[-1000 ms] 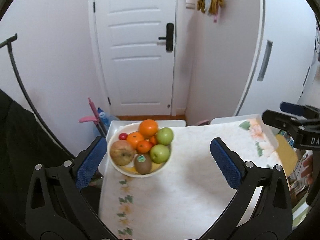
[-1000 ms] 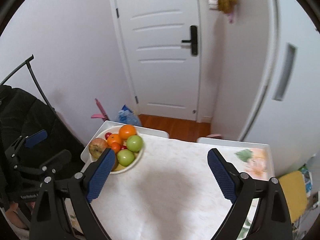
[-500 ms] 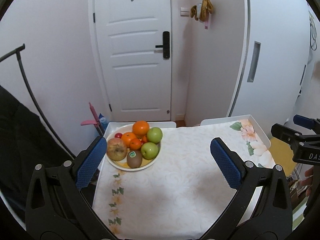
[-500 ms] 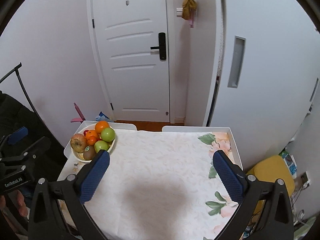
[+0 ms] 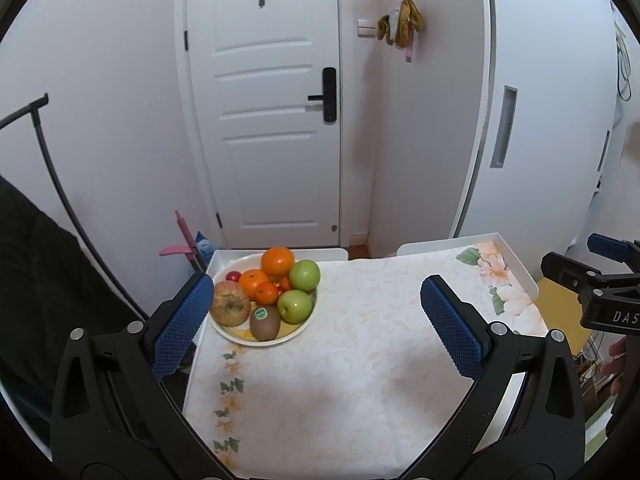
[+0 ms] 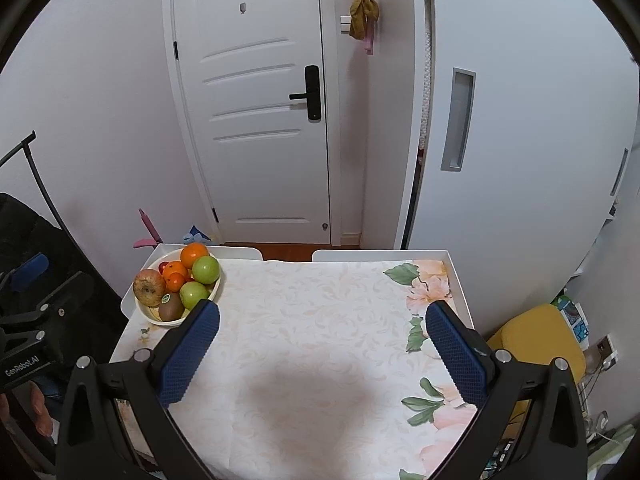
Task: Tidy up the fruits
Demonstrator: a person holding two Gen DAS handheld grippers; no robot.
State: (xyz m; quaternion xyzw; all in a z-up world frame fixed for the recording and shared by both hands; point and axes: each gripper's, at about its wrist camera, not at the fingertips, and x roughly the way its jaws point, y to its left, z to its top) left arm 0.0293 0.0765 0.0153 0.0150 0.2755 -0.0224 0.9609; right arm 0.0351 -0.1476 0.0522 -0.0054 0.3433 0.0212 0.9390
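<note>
A cream bowl (image 5: 301, 330) (image 6: 212, 294) stands at the table's far left corner, piled with fruit: oranges (image 5: 277, 261), two green apples (image 5: 305, 275), a brownish apple (image 5: 230, 308), a kiwi (image 5: 265, 323) with a sticker and a small red fruit (image 5: 232, 276). My left gripper (image 5: 318, 322) hovers open over the tablecloth, its left pad beside the bowl, nothing between the fingers. My right gripper (image 6: 322, 350) is open wide above the middle of the table, right of the bowl and holding nothing. Each gripper shows at the edge of the other's view.
The table (image 6: 320, 360) wears a pale floral cloth (image 5: 360, 360) and has a raised white rim (image 6: 458, 280). Behind it are a white door (image 6: 260, 120) and a white cabinet (image 6: 500, 140). A yellow stool (image 6: 540, 344) stands at the right, a dark garment and rack (image 5: 40, 240) at the left.
Both views pulled back and swung: the bowl now sits farther from the left gripper, and the right view shows the table's right side. The right jaws widened slightly.
</note>
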